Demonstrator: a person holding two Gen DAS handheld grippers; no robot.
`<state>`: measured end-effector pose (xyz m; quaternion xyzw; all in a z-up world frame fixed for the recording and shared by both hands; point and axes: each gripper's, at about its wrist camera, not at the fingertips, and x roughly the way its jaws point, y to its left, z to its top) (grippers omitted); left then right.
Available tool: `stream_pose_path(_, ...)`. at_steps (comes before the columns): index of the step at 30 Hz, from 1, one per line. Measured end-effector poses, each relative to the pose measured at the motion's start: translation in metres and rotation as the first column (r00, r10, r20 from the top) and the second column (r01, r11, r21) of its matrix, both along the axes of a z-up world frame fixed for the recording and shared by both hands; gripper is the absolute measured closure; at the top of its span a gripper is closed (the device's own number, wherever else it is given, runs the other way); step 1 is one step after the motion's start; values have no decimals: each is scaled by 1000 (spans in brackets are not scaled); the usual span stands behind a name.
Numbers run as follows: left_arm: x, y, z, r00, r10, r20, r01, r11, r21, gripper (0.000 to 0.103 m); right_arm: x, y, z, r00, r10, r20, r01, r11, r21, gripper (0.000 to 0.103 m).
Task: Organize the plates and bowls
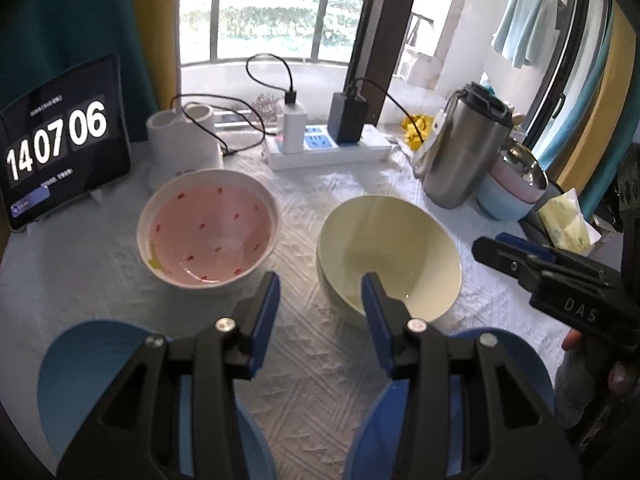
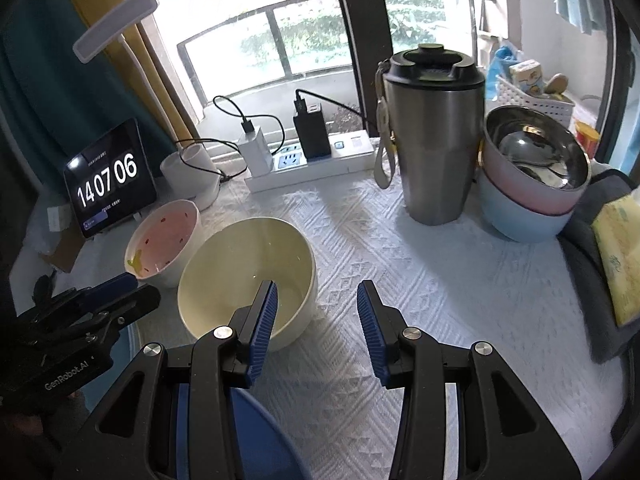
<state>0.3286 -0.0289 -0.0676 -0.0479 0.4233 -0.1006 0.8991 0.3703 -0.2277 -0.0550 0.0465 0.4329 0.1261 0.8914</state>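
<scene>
A pink bowl (image 1: 208,228) with red specks and a cream bowl (image 1: 388,252) stand side by side on the white tablecloth (image 1: 312,360). My left gripper (image 1: 321,280) hovers open just in front of the gap between them, nothing between its fingers. Blue dishes (image 1: 80,360) show under it at both lower corners. In the right wrist view my right gripper (image 2: 318,286) is open and empty beside the cream bowl (image 2: 248,272), its left finger over the bowl's near rim. The pink bowl (image 2: 160,244) lies further left. Each gripper shows in the other's view (image 1: 490,242) (image 2: 140,286).
A steel tumbler (image 2: 434,140) and a steel-lined pink bowl nested in a blue one (image 2: 532,184) stand at the back right. A power strip with chargers (image 2: 312,164), a white holder (image 1: 180,136) and a clock tablet (image 1: 64,140) line the back. A tissue pack (image 2: 620,264) lies right.
</scene>
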Motion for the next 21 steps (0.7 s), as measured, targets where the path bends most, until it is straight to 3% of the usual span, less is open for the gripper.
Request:
stream_pose_path(12, 33, -11, -24, 982, -85, -169, 84, 996, -10, 59, 35, 6, -34, 965, 43, -259, -33, 999, 41, 59)
stream_pose_path(21, 47, -23, -32, 957, -174, -233, 175, 984, -13, 60, 45, 12, -50, 927, 125, -353, -92, 990, 107, 59)
